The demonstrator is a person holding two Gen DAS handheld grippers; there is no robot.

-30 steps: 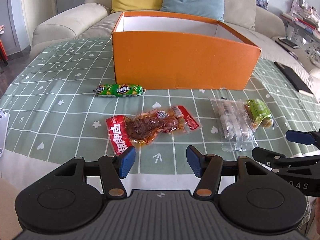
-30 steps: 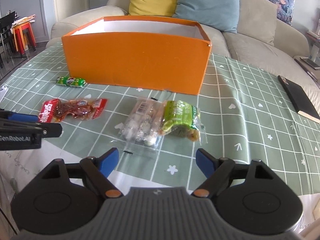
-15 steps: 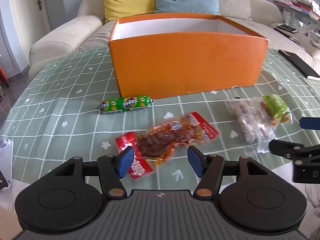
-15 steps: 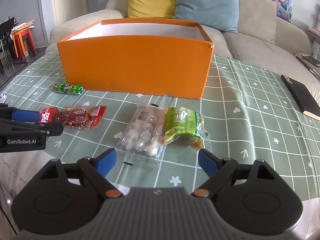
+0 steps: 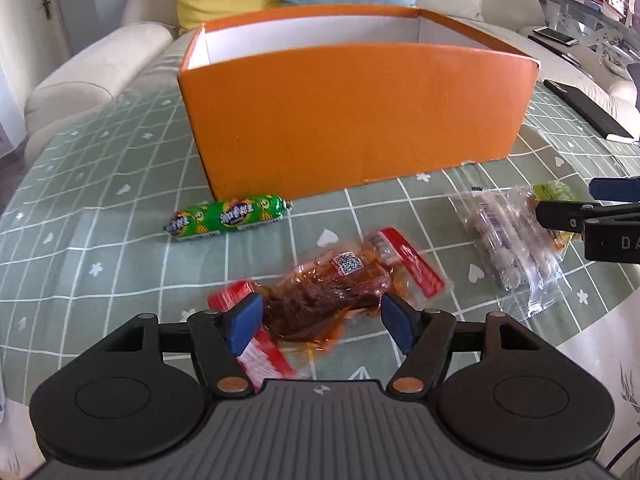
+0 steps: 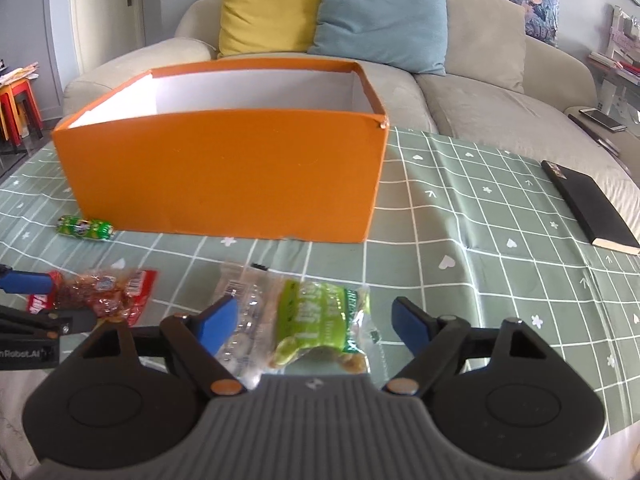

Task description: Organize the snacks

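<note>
step: reach-in for a two-handed pickup, nothing lifted yet; all four snacks lie on the tablecloth point(image 5: 100, 184), none seen in the box
left gripper point(image 5: 320, 320): jaws wide, have just been opening further; red meat packet point(image 5: 332, 292) sits between the blue pads, no pad pressing on it that I can see; holds nothing
right gripper point(image 6: 312, 322): jaws wide, have just been closing a bit; green packet point(image 6: 316, 320) sits in the gap, clear packet point(image 6: 244, 320) under or beside the left pad; contact cannot tell; holds nothing
red meat packet: flat on cloth, in front of the box's near wall, lying diagonally, one red end tucked under the left gripper's body
green packet: touching the clear packet on its right side, both in front of the box's right half
green sausage point(image 5: 228, 218): lies just beside the box's near left corner, untouched
orange box point(image 6: 224, 168): open top, white inside, floor hidden by the near wall, contents cannot tell
black notebook point(image 6: 588, 208): far right on the cloth, not part of the job
next, left: judged — drop the pads to cloth level, close across the packet's narrow middle; film is slick and flat, may slide out
next, right: judged — centre on the green packet only, else the clear one gets pinched along
after: lift over the near wall, release inside
</note>
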